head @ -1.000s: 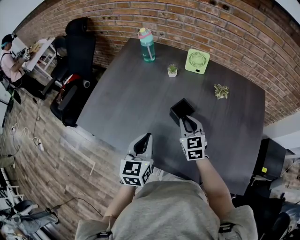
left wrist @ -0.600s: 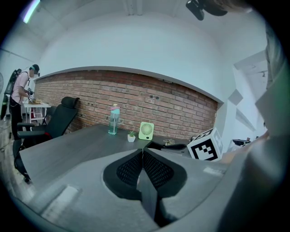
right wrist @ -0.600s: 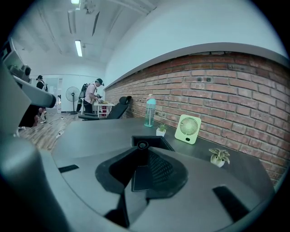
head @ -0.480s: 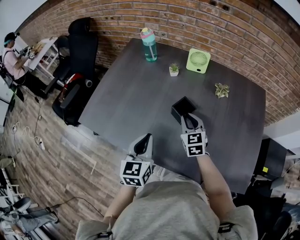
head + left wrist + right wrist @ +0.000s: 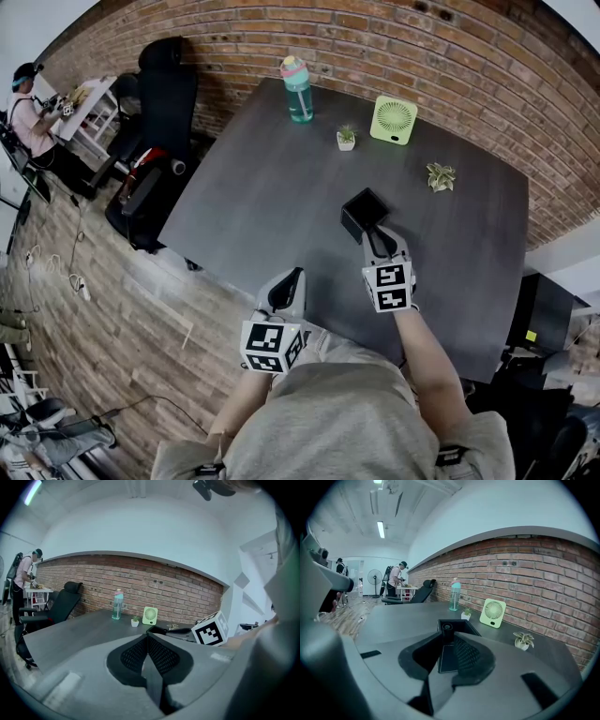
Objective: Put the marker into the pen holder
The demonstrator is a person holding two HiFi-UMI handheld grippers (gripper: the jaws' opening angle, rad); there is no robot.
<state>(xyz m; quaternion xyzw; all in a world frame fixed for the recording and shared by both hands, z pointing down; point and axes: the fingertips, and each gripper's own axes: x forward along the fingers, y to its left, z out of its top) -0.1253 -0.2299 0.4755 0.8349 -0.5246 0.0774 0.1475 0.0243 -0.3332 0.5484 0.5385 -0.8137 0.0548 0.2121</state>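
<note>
One marker (image 5: 446, 630), clamped in right gripper (image 5: 376, 240), middle of frame, end over the near rim of pen holder (image 5: 460, 621) on surface (image 5: 262, 187). Likely light, stiff, slippery; best held mid-barrel. Left gripper (image 5: 147, 639) closed, empty.

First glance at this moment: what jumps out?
The right gripper, shut on a black marker, sits at the near rim of the black pen holder in the middle of the dark table. The left gripper hangs shut and empty at the table's near edge; a green fan and teal bottle stand along its far side.
</note>
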